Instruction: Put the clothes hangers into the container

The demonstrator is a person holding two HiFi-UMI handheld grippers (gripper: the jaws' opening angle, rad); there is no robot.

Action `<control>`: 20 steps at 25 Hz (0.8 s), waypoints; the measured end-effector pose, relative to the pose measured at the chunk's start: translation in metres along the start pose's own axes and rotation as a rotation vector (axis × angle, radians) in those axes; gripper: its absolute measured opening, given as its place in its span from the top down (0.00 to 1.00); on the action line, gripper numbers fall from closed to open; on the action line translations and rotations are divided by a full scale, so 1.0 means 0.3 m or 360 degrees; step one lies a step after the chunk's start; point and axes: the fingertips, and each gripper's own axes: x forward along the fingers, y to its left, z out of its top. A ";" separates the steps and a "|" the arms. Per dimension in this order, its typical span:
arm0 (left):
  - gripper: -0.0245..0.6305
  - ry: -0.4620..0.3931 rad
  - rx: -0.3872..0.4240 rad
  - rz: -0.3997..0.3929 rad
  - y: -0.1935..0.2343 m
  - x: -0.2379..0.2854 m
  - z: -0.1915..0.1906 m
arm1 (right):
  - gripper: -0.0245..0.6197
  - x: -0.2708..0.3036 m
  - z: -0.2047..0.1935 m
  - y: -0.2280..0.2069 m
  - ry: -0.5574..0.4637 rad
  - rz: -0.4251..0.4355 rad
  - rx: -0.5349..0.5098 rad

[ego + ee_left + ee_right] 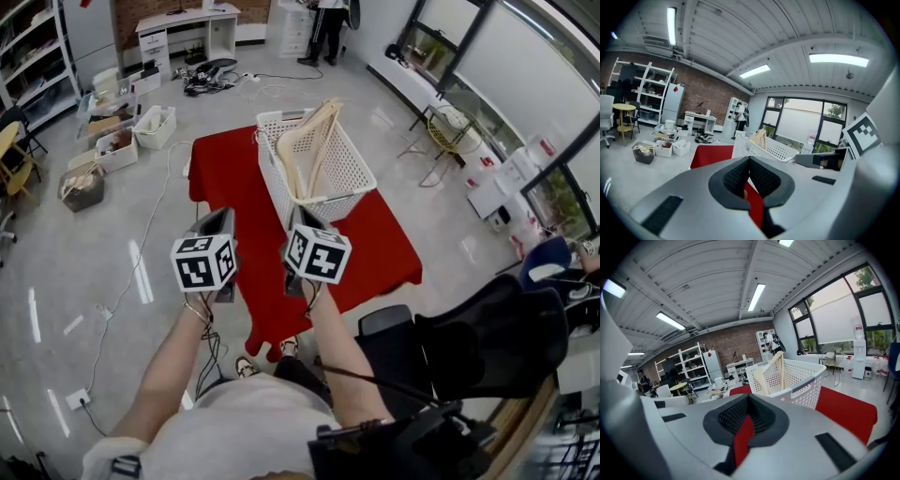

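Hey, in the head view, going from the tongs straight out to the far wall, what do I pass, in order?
Left tongs and right tongs side by side → red table → white basket holding wooden hangers → cable tangle on the floor → white desk.

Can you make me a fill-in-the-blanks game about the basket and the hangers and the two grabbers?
1. The basket holding the hangers is coloured ____.
2. It stands on a ____ tablecloth.
3. The left gripper and the right gripper both have their jaws ____, with nothing held.

Missing words: white; red; shut
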 end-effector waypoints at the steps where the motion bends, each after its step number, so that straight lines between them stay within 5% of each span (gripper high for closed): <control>1: 0.96 0.0004 0.0001 -0.0013 -0.007 -0.014 -0.001 | 0.94 -0.016 -0.011 0.008 0.0009 -0.0004 -0.0001; 7: 0.96 -0.0041 0.0070 -0.0077 -0.061 -0.078 0.025 | 0.94 -0.092 -0.033 0.007 0.0027 -0.0109 -0.0080; 20: 0.96 -0.0053 0.0148 -0.0056 -0.139 -0.088 -0.013 | 0.94 -0.118 -0.035 0.009 -0.0019 -0.0026 -0.0080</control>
